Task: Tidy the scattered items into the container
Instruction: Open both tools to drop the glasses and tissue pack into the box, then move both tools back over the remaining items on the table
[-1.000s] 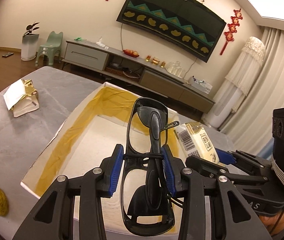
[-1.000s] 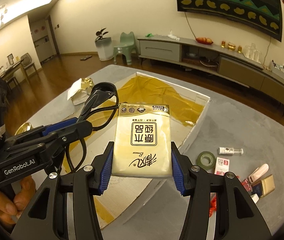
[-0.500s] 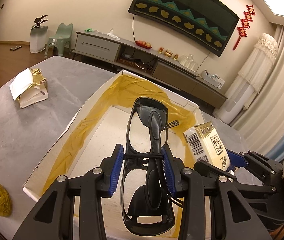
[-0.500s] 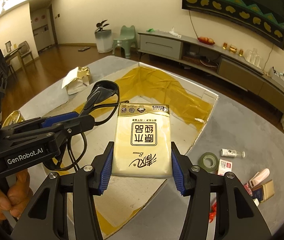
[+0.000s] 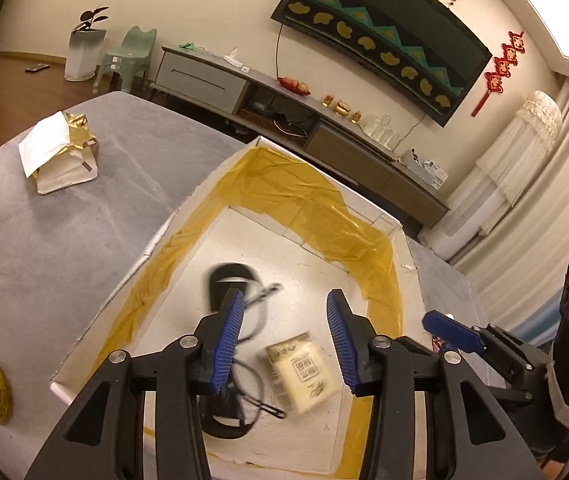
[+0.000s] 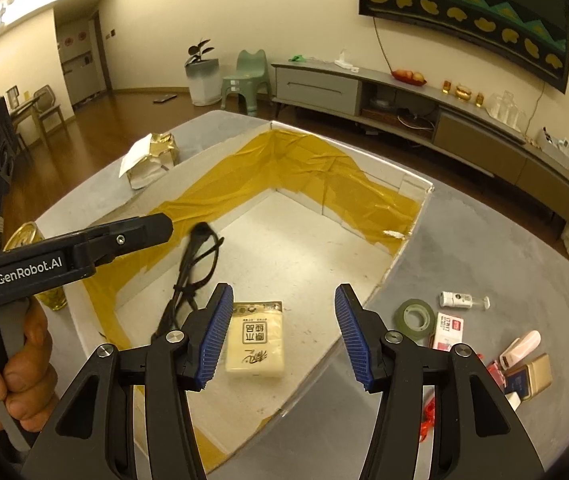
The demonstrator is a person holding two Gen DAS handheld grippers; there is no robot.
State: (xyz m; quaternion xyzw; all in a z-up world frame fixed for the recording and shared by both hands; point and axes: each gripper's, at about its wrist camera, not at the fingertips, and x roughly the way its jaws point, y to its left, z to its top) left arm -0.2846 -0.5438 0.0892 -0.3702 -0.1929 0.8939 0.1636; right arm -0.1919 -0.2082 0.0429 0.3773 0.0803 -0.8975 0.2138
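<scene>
Grey table (image 6: pixel 464 240) carries a large white box (image 5: pixel 156 240) lined inside with yellow tape; the box fills the space ahead of and below both sets of fingers.

Left gripper (image 5: pixel 282 338): jaws spread wide, nothing between the blue pads. In the right wrist view it shows as a black arm at left, held by a hand (image 6: pixel 8 368).

Right gripper (image 6: pixel 280 334): jaws likewise spread wide, holding nothing.

Tissue pack (image 6: pixel 255 338), pale yellow with dark print, lies flat on the box floor, below the right gripper's gap and close to its left finger. In the left wrist view it sits below the gap, nearer the left gripper's right finger, slightly blurred.

Black glasses (image 5: pixel 236 344) are inside the box, motion-blurred, below and partly behind the left finger of the left gripper; cannot tell whether they have settled on the floor. Just beside the tissue pack.

Outside the box, right of the right gripper's fingers: tape roll (image 6: pixel 415 319), small white bottle (image 6: pixel 460 301), a red-and-white packet (image 6: pixel 448 330) and a cluster of small items, too small to identify.

Beyond the left fingers, a gold-and-white bag (image 5: pixel 60 152) on the table
</scene>
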